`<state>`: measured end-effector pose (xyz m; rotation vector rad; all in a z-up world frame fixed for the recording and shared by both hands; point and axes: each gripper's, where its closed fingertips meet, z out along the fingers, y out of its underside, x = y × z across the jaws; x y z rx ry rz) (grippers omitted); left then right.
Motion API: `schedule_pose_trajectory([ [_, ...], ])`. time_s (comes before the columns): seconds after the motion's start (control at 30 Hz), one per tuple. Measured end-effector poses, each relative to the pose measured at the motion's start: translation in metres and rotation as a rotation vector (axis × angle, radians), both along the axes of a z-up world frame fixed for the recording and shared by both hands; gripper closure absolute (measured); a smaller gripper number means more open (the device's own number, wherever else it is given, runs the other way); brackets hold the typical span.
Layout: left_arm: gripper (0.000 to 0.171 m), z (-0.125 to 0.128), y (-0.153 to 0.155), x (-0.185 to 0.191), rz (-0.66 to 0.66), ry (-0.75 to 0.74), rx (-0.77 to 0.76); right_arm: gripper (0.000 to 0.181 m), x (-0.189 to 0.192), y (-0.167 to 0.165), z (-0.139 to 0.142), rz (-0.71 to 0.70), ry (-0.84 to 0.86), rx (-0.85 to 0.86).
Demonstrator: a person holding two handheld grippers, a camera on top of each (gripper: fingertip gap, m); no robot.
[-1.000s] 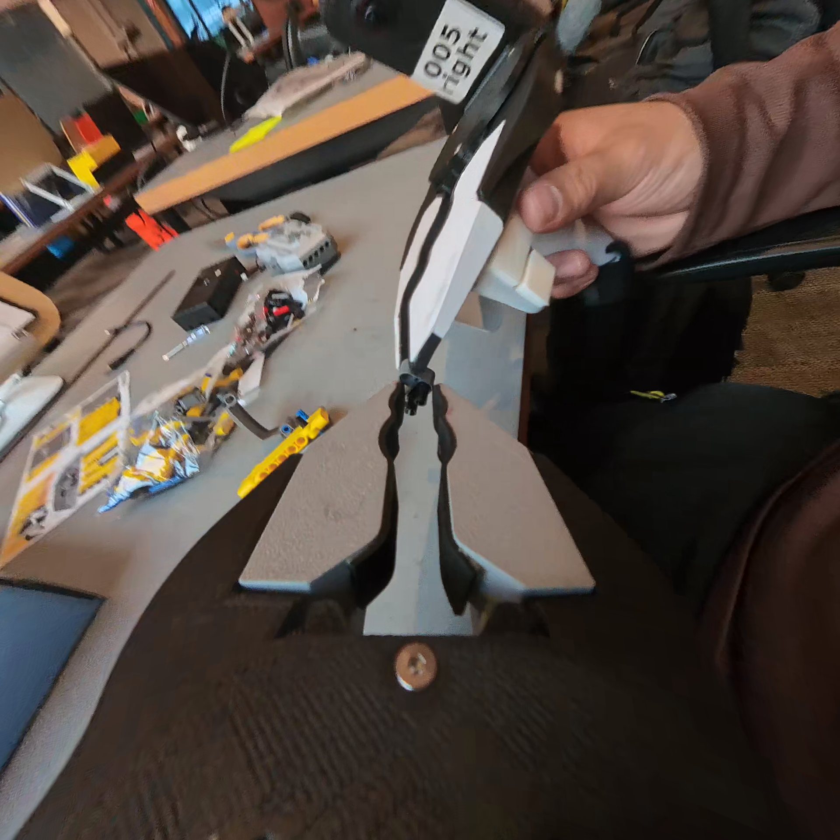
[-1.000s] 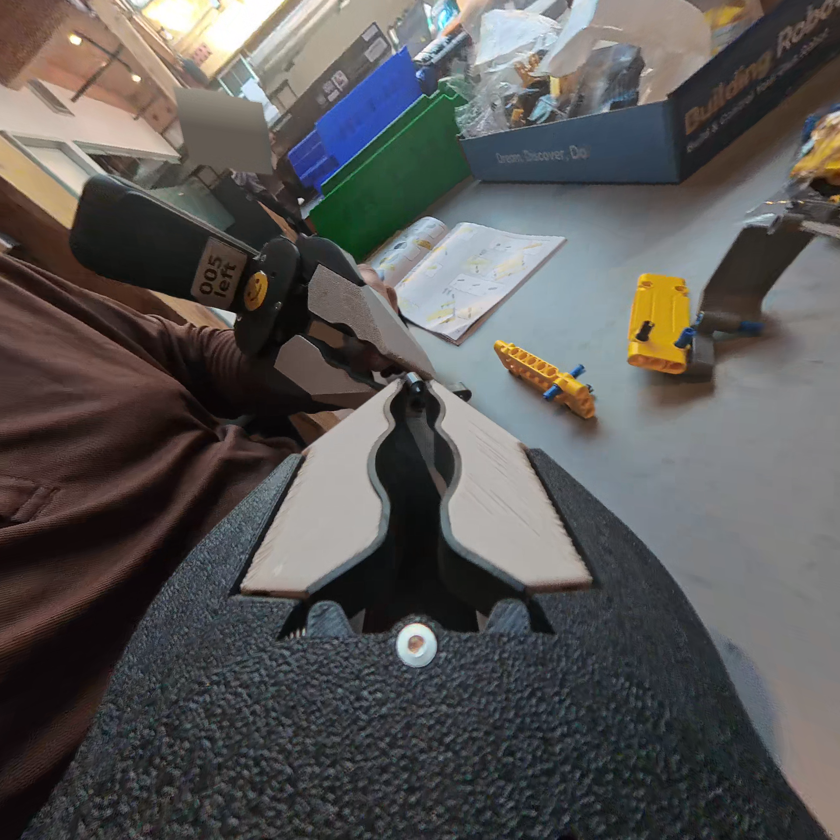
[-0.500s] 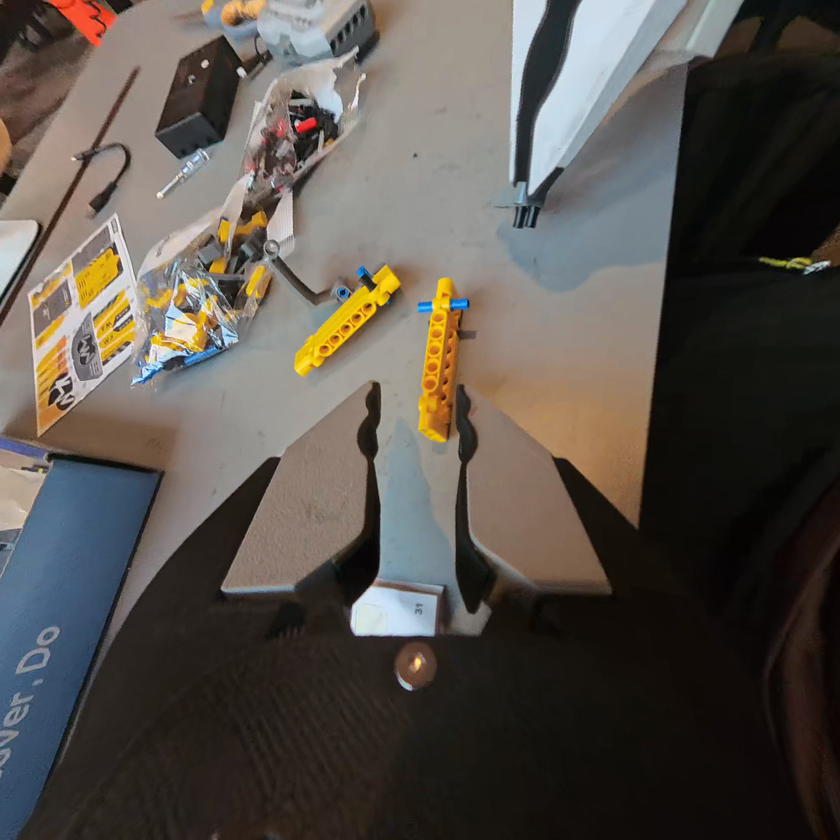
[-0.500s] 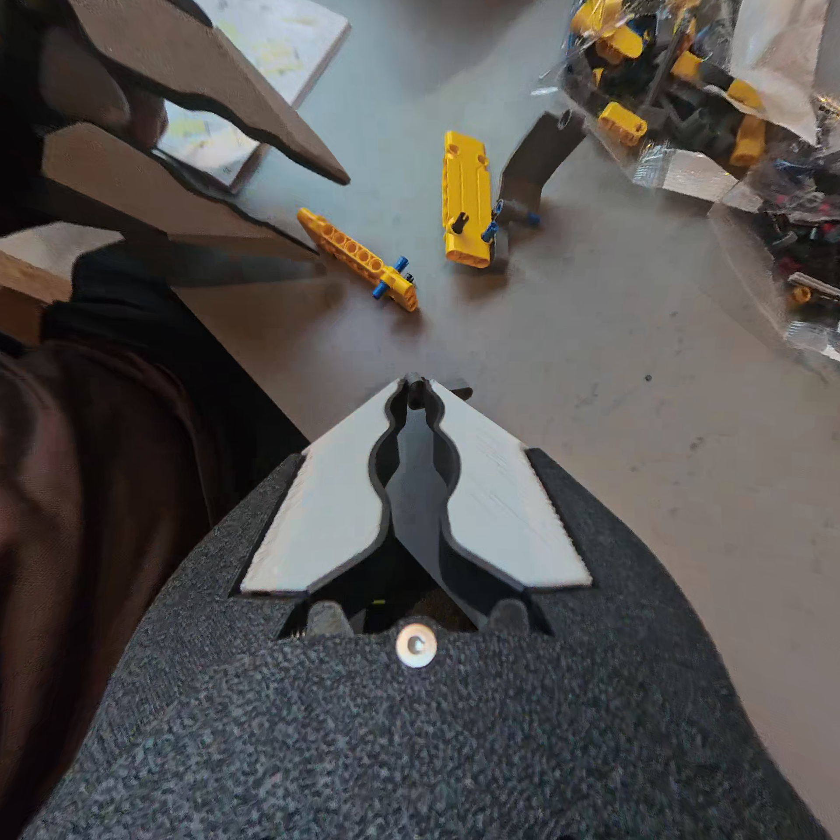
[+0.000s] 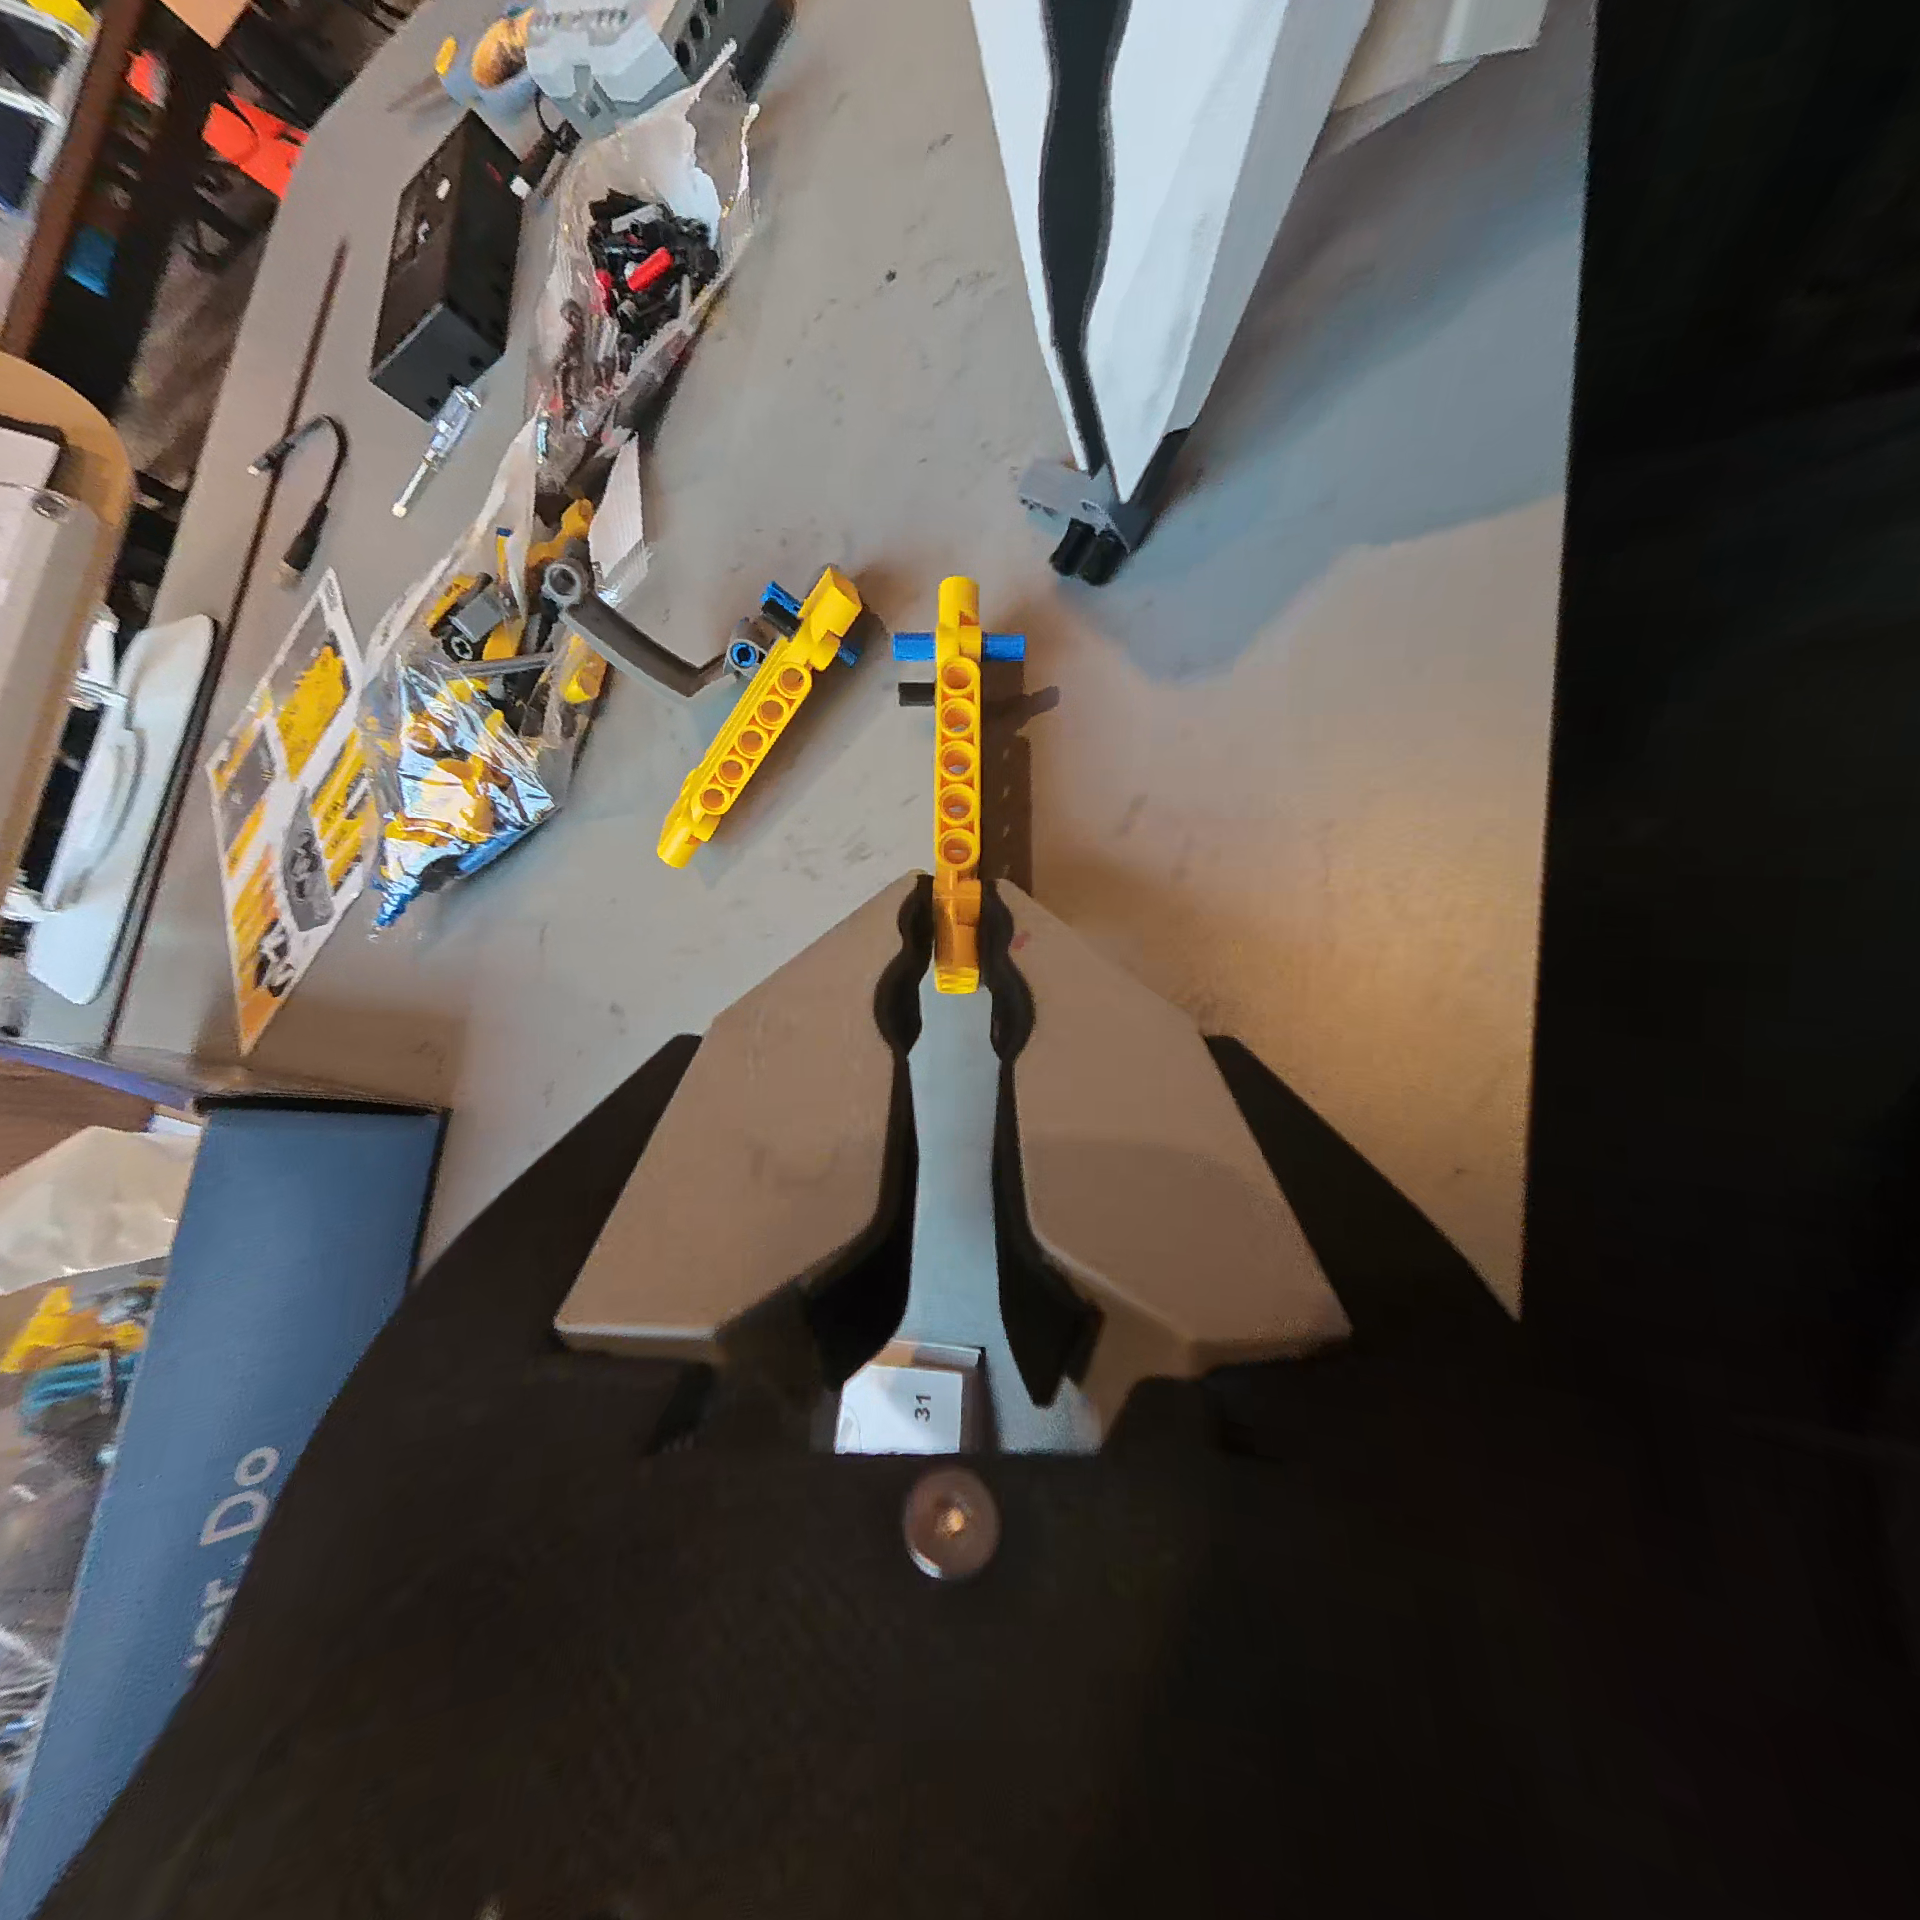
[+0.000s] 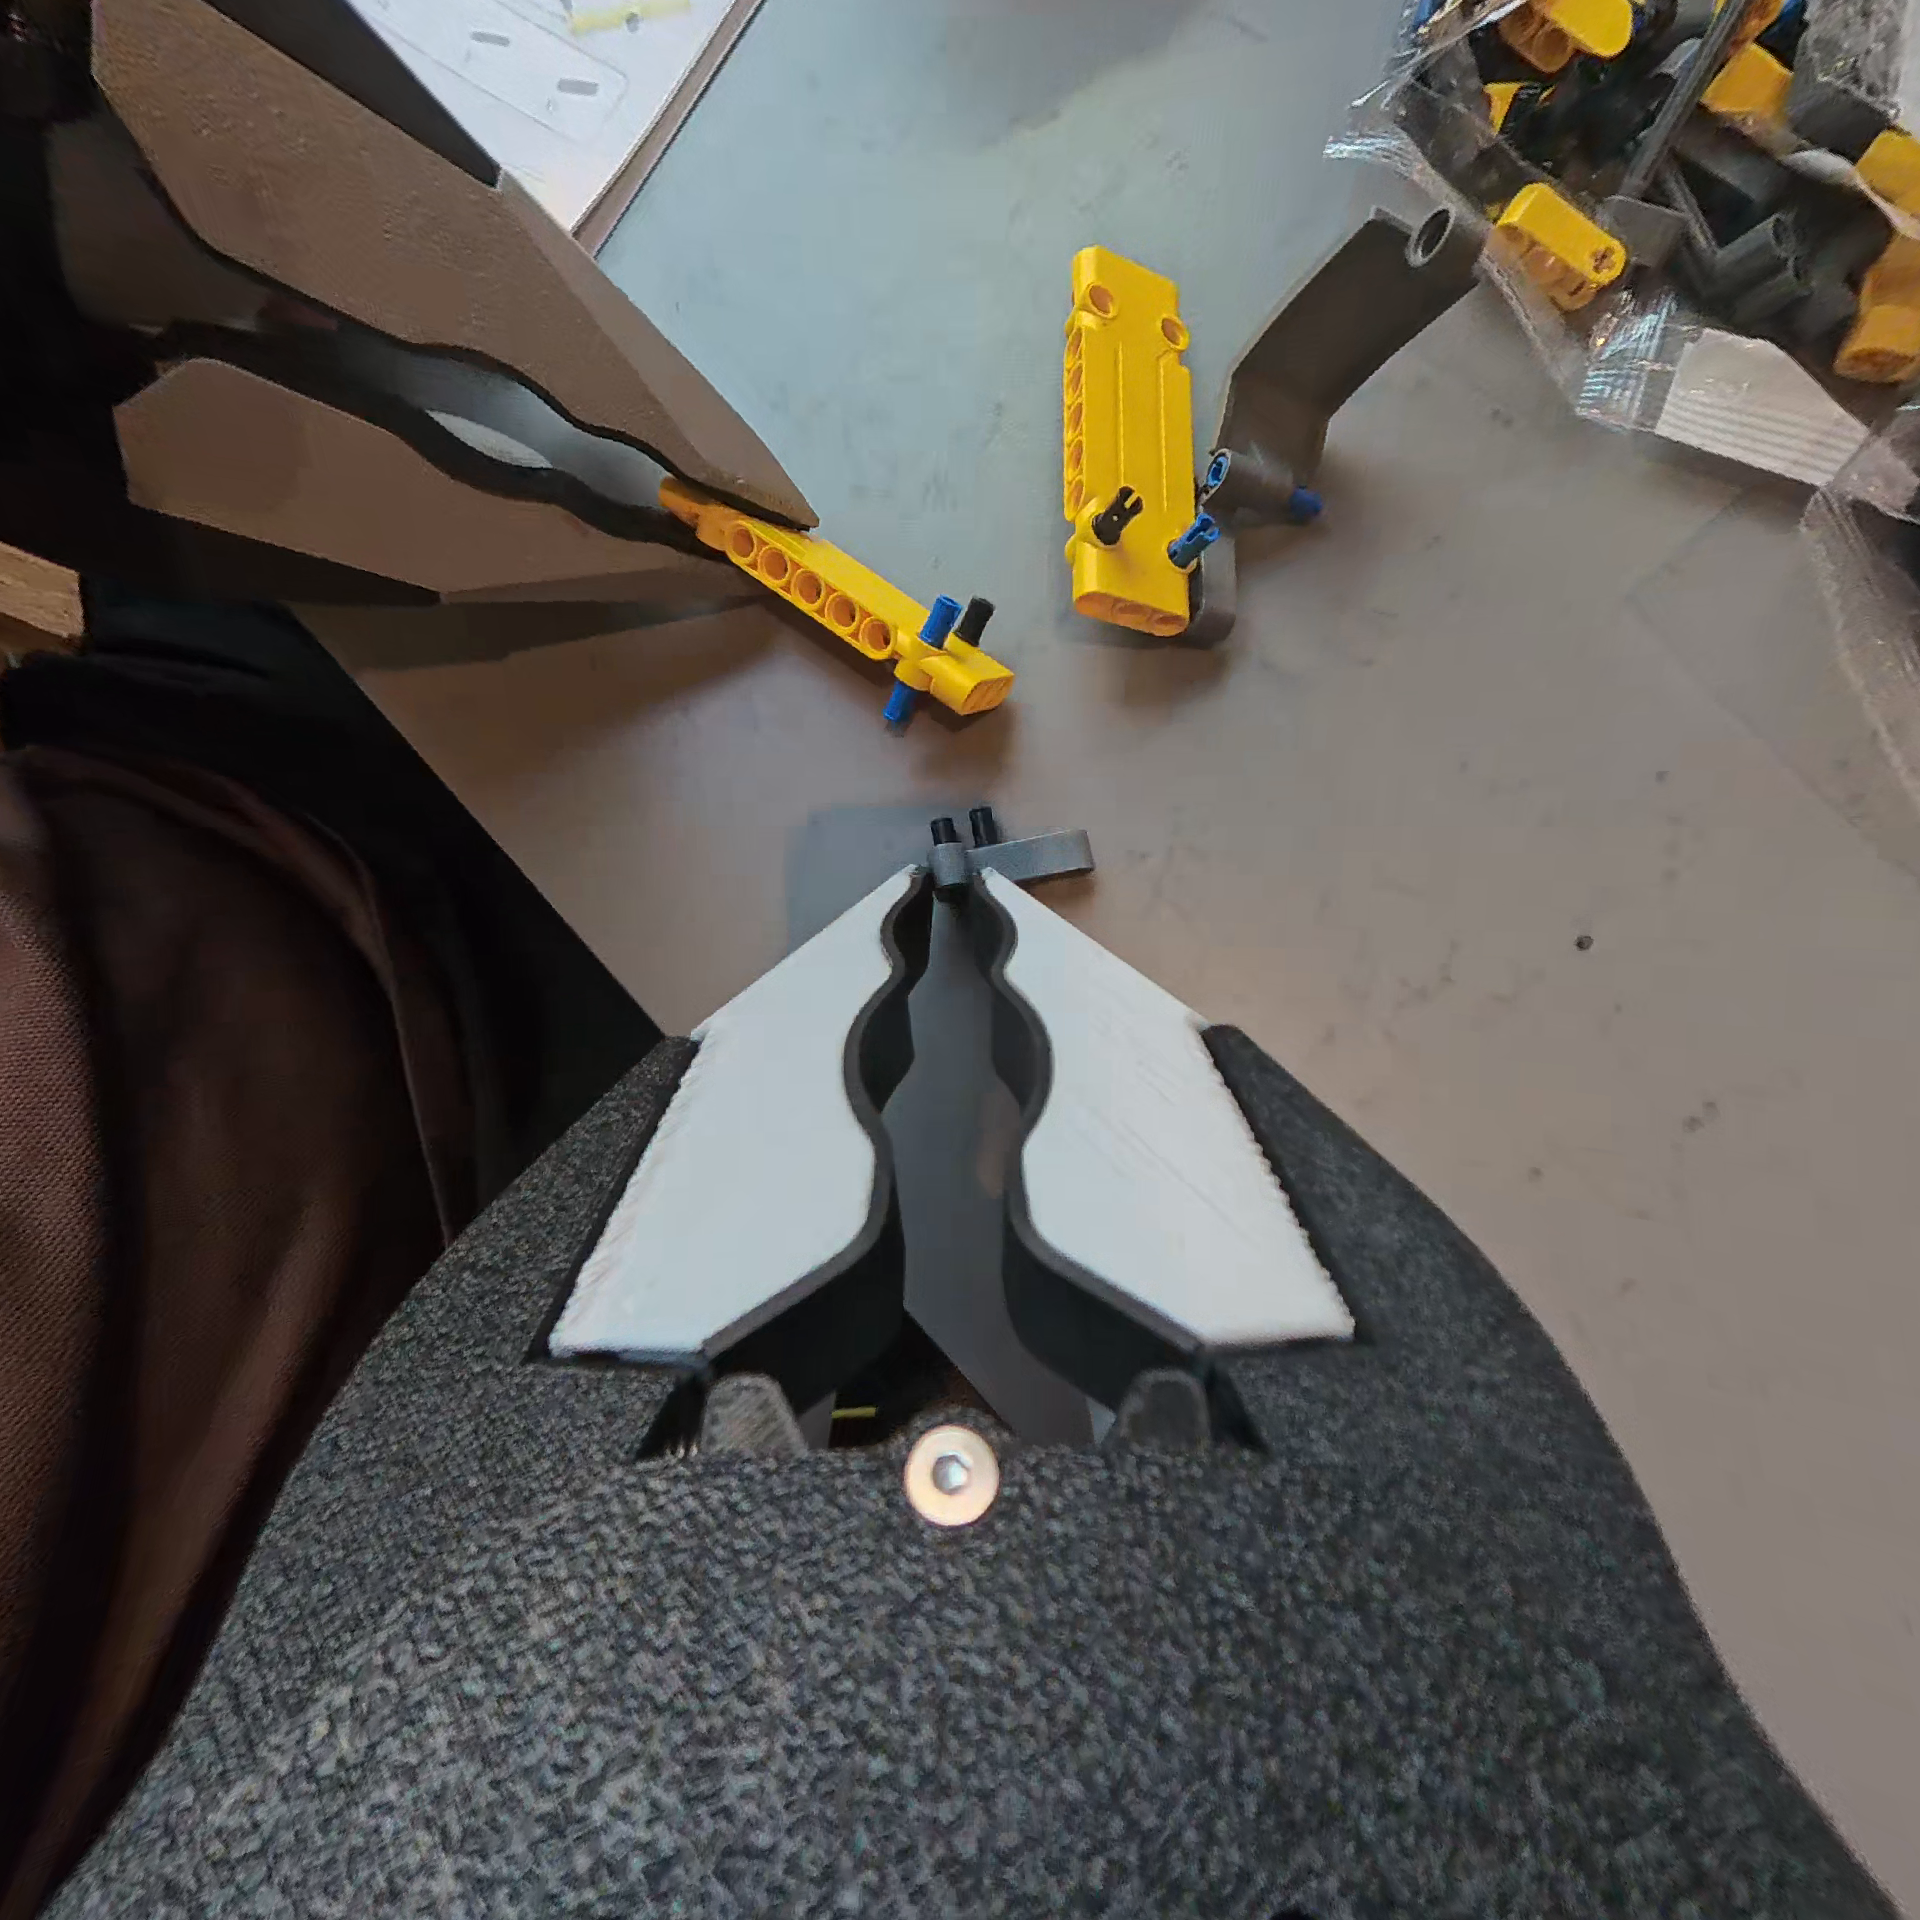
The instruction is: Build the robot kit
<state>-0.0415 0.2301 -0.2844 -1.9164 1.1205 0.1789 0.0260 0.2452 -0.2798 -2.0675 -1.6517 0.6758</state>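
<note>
The left gripper (image 5: pixel 954 904) has its fingertips closed on the near end of a yellow holed beam (image 5: pixel 956 769), which lies flat on the grey tabletop (image 5: pixel 1299 883) and runs straight away from the fingers; the pinched end sits between the tips, and the far end carries a blue pin (image 5: pixel 961 646) crosswise and a short black pin beside it. In the right wrist view the same beam (image 6: pixel 831 587) sticks out from that gripper's tips toward the middle of the tabletop.

The right gripper (image 6: pixel 948 878) is clamped on a small grey connector (image 6: pixel 1023 854) with two black pins pointing forward, held close over the tabletop near its front edge, just short of the beam's pinned end.

A second yellow beam assembly (image 5: pixel 764 717) joined to a dark grey curved piece (image 5: pixel 634 644) lies beside the held beam, apart from it. Beyond are torn plastic bags of parts (image 5: pixel 457 748), a black box (image 5: pixel 452 260) and an instruction leaflet (image 5: pixel 281 790) toward the left edge.
</note>
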Motion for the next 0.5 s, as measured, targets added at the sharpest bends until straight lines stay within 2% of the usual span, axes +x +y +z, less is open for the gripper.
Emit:
schedule_pose_trajectory([
  [0.23, 0.166, 0.003, 0.004, -0.003, -0.002, 0.105, 0.128, 0.174, -0.003, -0.001, 0.000, 0.001, 0.048, -0.027],
  [0.5, 0.166, 0.004, 0.005, -0.005, -0.006, 0.126, 0.154, 0.172, -0.007, -0.008, 0.010, 0.043, 0.160, -0.110],
])
